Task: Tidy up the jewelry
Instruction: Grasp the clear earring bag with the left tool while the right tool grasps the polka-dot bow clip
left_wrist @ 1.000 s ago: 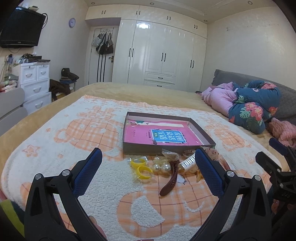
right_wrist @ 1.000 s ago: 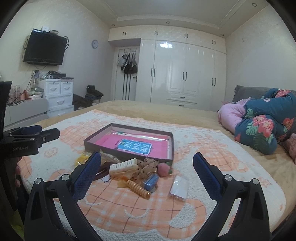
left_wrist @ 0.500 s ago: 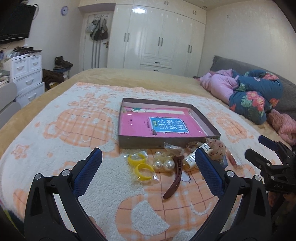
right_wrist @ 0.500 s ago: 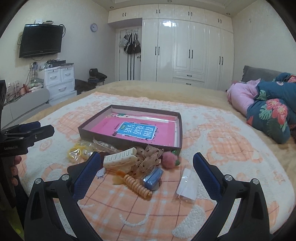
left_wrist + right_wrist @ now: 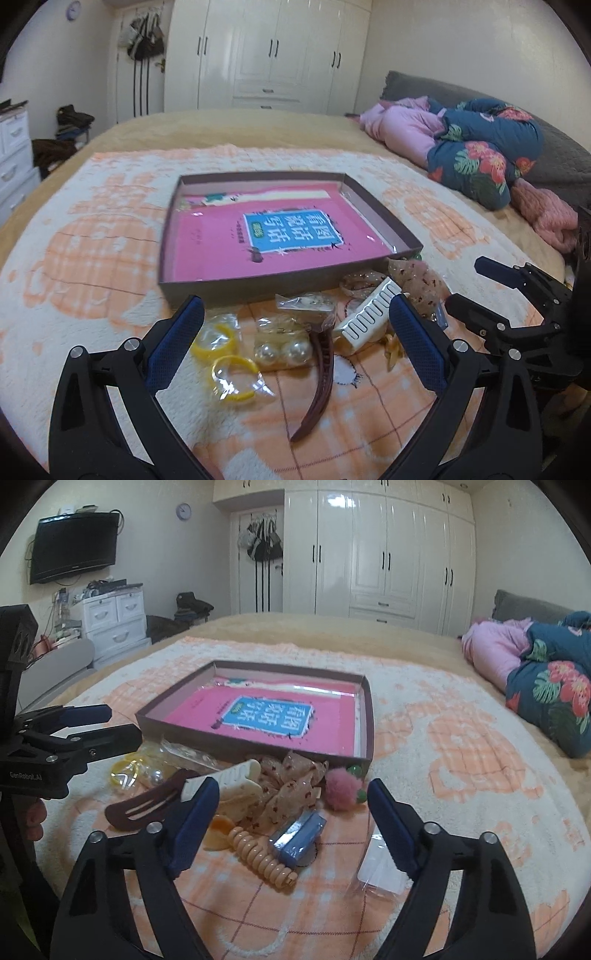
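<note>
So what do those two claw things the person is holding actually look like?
Both are the same design: each gripper is a black plastic frame with two long angled fingers, silver screws at the joints and ribbed blue pads on the inner faces. This shows on the left gripper and the right gripper. The left one carries small white lettering on its side, seen from the right wrist camera. No cables or sleeves show.

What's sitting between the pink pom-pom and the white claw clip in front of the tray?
In the right wrist view, a crumpled beige ribbon bow with small red print fills the stretch between the pink pom-pom and the white claw clip.
</note>
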